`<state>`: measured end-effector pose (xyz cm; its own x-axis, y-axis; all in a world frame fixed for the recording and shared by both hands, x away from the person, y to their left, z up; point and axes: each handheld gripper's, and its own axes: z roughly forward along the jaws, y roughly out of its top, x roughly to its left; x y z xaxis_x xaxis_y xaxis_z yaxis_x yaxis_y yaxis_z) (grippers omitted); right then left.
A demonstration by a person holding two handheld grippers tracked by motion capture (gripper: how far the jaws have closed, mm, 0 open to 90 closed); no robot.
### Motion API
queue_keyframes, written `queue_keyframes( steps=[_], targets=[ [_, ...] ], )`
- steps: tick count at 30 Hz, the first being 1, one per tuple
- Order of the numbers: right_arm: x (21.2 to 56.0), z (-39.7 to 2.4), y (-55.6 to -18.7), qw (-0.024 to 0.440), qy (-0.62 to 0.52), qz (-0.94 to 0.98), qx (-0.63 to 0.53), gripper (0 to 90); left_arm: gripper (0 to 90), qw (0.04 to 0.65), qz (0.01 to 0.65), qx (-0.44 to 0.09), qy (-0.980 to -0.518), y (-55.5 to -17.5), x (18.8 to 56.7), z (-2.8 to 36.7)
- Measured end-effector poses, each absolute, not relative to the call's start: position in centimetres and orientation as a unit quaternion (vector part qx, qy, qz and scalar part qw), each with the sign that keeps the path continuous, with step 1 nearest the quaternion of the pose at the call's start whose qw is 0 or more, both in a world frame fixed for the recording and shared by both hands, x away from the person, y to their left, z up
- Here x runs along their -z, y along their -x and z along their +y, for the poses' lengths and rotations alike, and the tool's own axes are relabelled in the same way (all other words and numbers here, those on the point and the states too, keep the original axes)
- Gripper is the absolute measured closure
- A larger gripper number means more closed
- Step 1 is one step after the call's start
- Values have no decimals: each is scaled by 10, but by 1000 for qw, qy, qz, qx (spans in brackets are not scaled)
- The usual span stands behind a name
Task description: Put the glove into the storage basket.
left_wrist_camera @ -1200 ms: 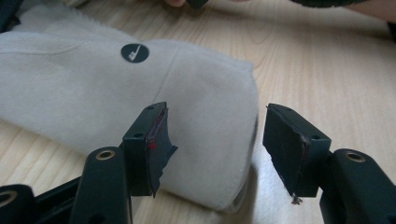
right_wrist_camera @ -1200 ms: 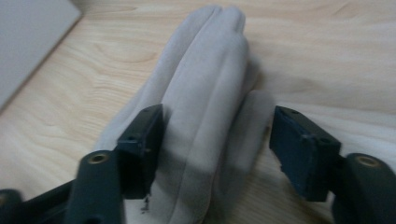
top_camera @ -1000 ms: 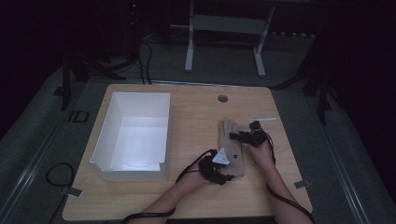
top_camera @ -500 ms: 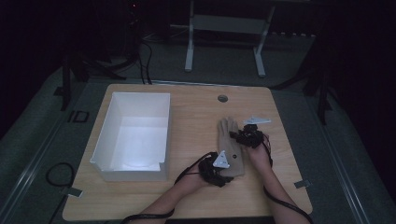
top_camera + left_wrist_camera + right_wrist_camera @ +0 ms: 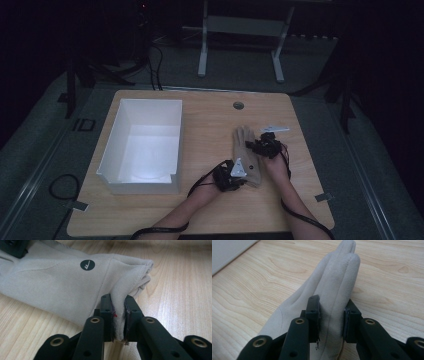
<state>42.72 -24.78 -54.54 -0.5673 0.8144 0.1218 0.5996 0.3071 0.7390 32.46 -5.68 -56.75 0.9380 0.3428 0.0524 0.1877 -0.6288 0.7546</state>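
Looking down from the high view, the wooden table [image 5: 200,210] has plenty of bare top along its near edge at 6 o'clock and up toward 12, where a small round grommet [image 5: 238,105] sits close to the far edge. All the action is over at 4 o'clock: a beige glove [image 5: 247,150] lies flat on the wood, well in from the right edge, so there's room to swing on that side too.

Left gripper [image 5: 231,176] is at the glove's near end. In the left gripper view its jaws have just been closing and are now pinched tight on a fold of the cuff [image 5: 117,315], fabric squeezed between the pads. There's a little round logo [image 5: 87,264] on the glove just past that.

Right gripper [image 5: 264,146] is at the glove's right side, near the fingers. In the right gripper view its jaws are clamped narrow on the glove's fingers [image 5: 332,315], pads pressing both sides.

White box [image 5: 125,182] sits at 9 o'clock, well apart from the glove, open top, nothing visible inside.
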Motion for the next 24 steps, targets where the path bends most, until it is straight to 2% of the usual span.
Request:
queue_keyframes(
  steps=[5, 14, 19, 24],
  targets=[
    [540, -248, -426, 126, -443, 793, -400, 723, 821, 404, 149, -75, -899, -326, 563, -56],
    [519, -242, -421, 124, -427, 789, -424, 723, 823, 399, 135, -78, -904, -323, 549, -48],
    [508, -243, -418, 114, -420, 786, -438, 724, 823, 375, 102, -85, -917, -322, 531, -42],
    [500, -243, -414, 115, -418, 777, -455, 724, 822, 381, 108, -82, -915, -321, 522, -36]
  ],
)
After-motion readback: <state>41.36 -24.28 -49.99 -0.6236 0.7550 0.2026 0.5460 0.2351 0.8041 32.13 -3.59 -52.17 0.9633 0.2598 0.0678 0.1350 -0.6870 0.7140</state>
